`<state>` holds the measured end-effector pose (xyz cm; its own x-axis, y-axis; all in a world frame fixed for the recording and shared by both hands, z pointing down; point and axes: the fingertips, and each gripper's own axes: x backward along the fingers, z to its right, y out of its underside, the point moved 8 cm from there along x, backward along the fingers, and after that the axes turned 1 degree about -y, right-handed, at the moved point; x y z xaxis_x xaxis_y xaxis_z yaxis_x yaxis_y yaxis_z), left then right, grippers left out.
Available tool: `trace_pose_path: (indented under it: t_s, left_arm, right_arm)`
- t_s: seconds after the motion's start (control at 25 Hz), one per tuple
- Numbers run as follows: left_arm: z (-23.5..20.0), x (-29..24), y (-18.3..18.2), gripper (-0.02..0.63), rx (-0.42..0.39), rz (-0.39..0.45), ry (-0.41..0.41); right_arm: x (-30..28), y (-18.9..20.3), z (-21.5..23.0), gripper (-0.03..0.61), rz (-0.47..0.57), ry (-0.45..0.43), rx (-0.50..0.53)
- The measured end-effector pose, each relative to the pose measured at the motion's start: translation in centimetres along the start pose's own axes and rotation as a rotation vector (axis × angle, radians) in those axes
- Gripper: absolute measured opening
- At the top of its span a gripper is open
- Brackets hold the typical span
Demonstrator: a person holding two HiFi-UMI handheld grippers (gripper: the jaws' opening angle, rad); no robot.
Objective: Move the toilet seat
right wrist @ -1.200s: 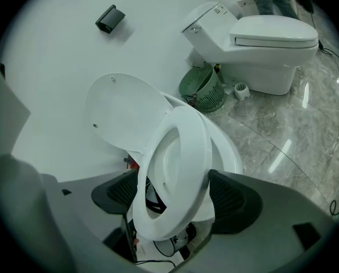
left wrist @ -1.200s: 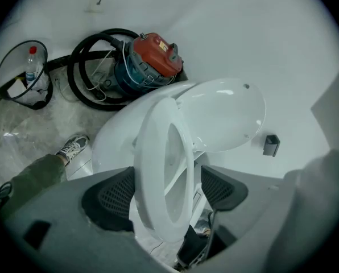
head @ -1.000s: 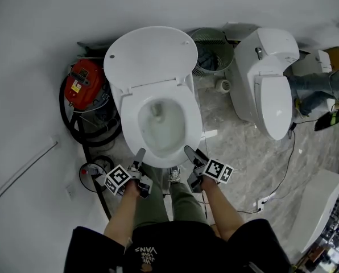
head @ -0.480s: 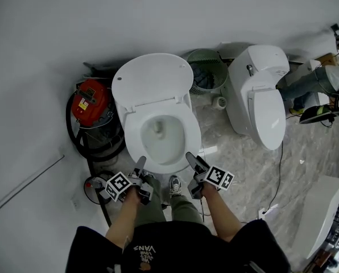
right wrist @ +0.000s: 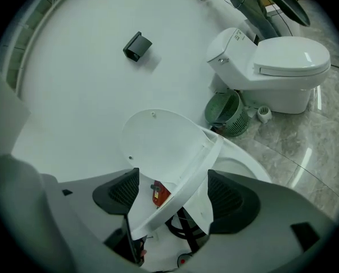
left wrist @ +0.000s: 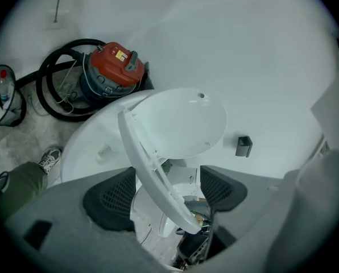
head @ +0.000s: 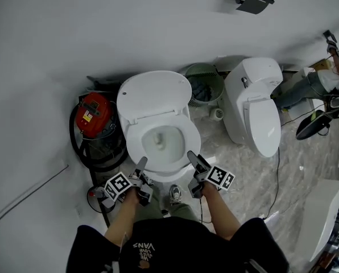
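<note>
Toilet seat [left wrist: 138, 147] tilts inside open left gripper [left wrist: 166, 195] and open right gripper [right wrist: 172, 195], contact unclear

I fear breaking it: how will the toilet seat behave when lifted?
The toilet seat looks like thin, rigid plastic: probably stiff and light. Hinged below the lid, it should swing, not slide. Its glossy surface may slip.

Red vacuum [head: 95, 114]; green bin [head: 206, 85] (mesh) beside second toilet [head: 255, 111].
</note>
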<state>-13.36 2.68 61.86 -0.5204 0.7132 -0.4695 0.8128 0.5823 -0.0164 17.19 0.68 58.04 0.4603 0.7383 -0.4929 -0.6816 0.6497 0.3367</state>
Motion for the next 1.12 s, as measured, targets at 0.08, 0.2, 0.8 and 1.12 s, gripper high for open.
trace_pose_path:
  t_s: [0.08,0.2,0.8,1.12]
  left_arm:
    - [0.8,-0.1,-0.7,0.353,-0.015,-0.009,0.016]
    - [2.1,-0.3,-1.6,0.353,-0.040,-0.026,0.034]
    - [7.9,-2.0,-6.5,0.359,-0.164,-0.117,0.141]
    - [9.6,-3.4,-8.4,0.333,-0.204,-0.039,0.172]
  right_arm:
    - [-0.3,-0.5,-0.8,0.361,0.022,-0.011,0.002]
    - [-0.7,-1.4,-1.9,0.353,0.058,-0.026,-0.003]
    - [-4.0,-5.7,-6.8,0.325,0.250,-0.108,-0.041]
    - [-6.3,-8.3,-8.3,0.319,0.209,-0.171,-0.003]
